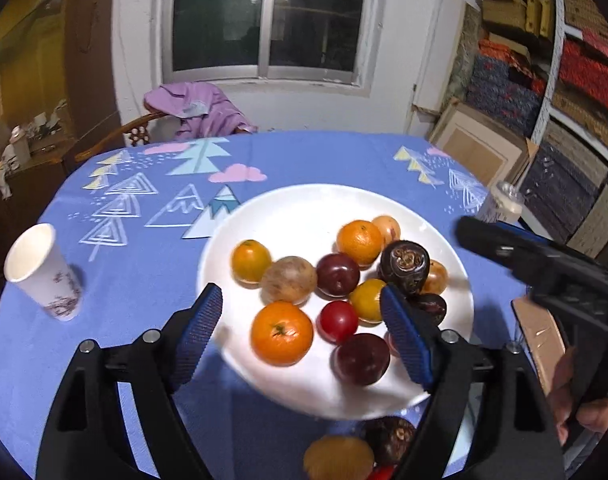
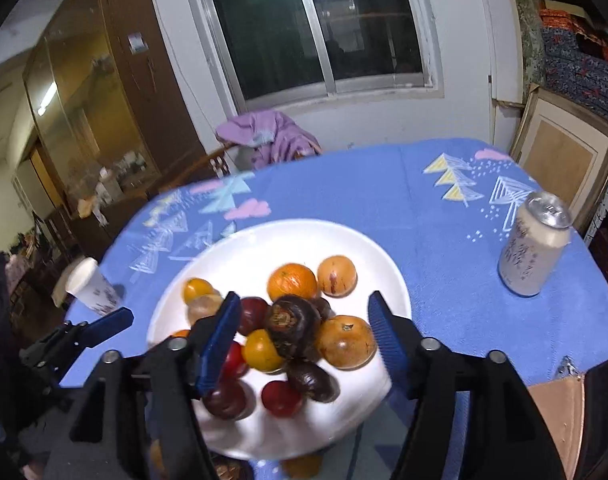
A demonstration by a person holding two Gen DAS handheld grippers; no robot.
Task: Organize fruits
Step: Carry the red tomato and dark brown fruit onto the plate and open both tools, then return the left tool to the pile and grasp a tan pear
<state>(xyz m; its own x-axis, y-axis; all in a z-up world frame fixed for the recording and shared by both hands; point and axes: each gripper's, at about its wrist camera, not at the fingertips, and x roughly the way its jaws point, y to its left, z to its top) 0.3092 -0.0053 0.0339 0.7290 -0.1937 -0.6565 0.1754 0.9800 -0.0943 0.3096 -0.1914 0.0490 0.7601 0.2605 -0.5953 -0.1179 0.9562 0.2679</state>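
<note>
Left wrist view: left gripper jaws spread wide, nothing between pads, poised above near edge of round white ceramic plate. Plate sits on blue tablecloth printed with trees and clouds and carries mixed fruit: large orange mandarin, small red tomato, dark purple plum, dark brown mangosteen. White paper cup stands well left of plate.

Right wrist view: right gripper jaws also spread, empty, over the fruit pile. Pale aluminium drink can upright, well right of plate.
</note>
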